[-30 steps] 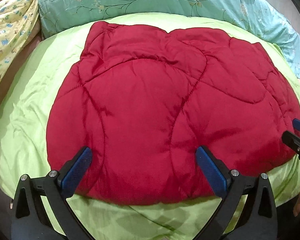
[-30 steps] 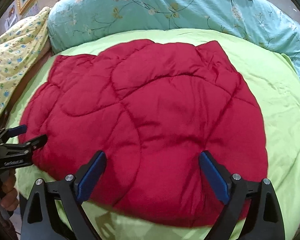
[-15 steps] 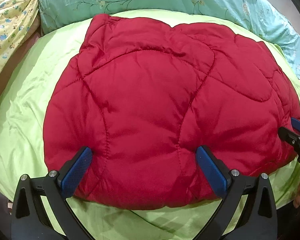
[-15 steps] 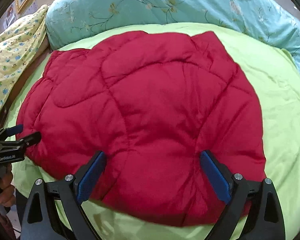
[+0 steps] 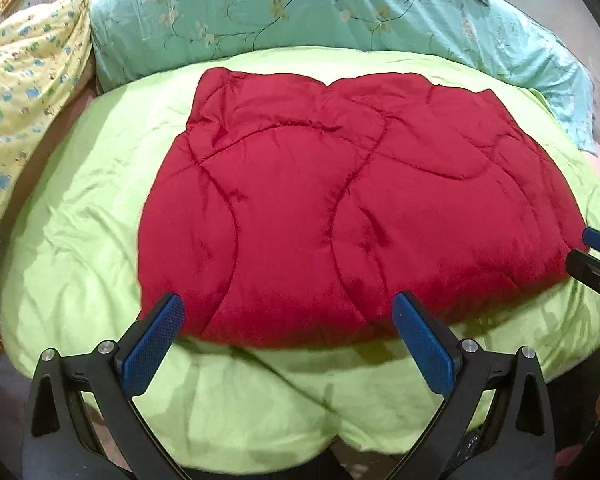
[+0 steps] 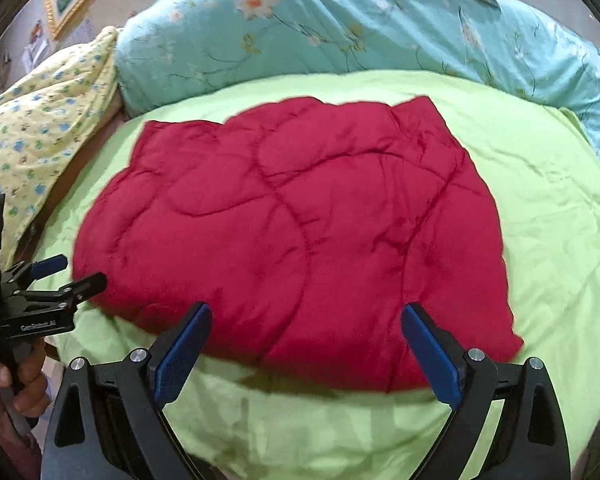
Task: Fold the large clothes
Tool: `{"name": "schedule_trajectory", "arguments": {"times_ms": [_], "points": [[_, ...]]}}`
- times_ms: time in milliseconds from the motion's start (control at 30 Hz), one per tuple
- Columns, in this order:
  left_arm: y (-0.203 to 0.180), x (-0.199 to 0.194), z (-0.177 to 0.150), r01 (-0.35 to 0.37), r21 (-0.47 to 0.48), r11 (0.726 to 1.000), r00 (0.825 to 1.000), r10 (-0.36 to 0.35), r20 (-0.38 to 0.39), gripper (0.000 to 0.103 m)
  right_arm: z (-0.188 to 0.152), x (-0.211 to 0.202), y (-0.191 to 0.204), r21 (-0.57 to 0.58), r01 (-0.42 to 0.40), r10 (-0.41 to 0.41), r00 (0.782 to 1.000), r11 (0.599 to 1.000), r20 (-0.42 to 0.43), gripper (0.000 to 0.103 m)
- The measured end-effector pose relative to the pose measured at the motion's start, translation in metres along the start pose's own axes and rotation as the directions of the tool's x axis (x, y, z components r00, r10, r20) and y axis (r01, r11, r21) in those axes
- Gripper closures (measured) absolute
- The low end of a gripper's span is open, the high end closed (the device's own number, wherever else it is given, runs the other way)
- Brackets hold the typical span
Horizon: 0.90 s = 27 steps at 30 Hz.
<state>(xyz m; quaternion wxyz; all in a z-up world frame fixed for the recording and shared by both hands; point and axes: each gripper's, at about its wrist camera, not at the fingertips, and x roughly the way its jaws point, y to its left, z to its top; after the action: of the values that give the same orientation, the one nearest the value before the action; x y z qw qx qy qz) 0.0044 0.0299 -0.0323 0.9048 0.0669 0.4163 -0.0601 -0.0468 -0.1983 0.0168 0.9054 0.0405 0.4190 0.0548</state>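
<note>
My left gripper (image 5: 286,338) hangs with its blue-padded fingers (image 5: 154,340) spread wide and empty, just short of the near edge of the red quilted jacket (image 5: 340,216). My right gripper (image 6: 306,350) is likewise wide open, holding nothing, poised at the same edge further right. My hand (image 6: 4,386) wraps the left gripper's handle low at the bedside. The jacket lies folded and flat on the lime-green bedspread (image 5: 80,216), with a teal floral duvet (image 6: 360,28) and a yellow printed pillow (image 5: 24,76) beyond.
</note>
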Motion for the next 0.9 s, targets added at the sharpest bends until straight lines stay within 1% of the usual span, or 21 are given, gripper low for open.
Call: {"name": "schedule_trajectory", "arguments": {"times_ms": [133,300,600,700,833,900], "points": [[0.000,-0.015,-0.014,-0.026,0.018,0.999,1.000,0.026,0.001,0.000,-0.012,-0.016,0.009,-0.032,0.006,-0.006,1.000,0.999,0.007,0.007],[0.004,-0.026,-0.015,-0.025,-0.007,1.000,1.000,0.025,-0.001,0.000,-0.023,-0.026,0.015,-0.044,0.008,-0.008,1.000,0.999,-0.004,0.007],[-0.005,-0.054,-0.014,-0.022,-0.029,0.999,0.998,0.023,0.053,0.000,-0.027,-0.041,0.024,-0.014,0.012,-0.011,1.000,1.000,0.013,0.006],[-0.012,-0.061,-0.016,-0.025,-0.013,1.000,0.998,0.026,0.065,0.000,-0.028,-0.043,0.030,-0.019,0.008,-0.007,1.000,1.000,0.010,0.006],[-0.025,-0.061,-0.018,-0.064,0.034,0.997,0.996,0.061,0.062,0.000,-0.029,-0.043,0.038,-0.039,0.015,-0.015,1.000,0.999,0.002,0.006],[-0.027,-0.057,-0.019,-0.053,0.039,0.998,0.997,0.051,0.051,0.000,-0.030,-0.041,0.039,-0.041,0.016,-0.016,1.000,0.999,-0.004,0.006]]}}
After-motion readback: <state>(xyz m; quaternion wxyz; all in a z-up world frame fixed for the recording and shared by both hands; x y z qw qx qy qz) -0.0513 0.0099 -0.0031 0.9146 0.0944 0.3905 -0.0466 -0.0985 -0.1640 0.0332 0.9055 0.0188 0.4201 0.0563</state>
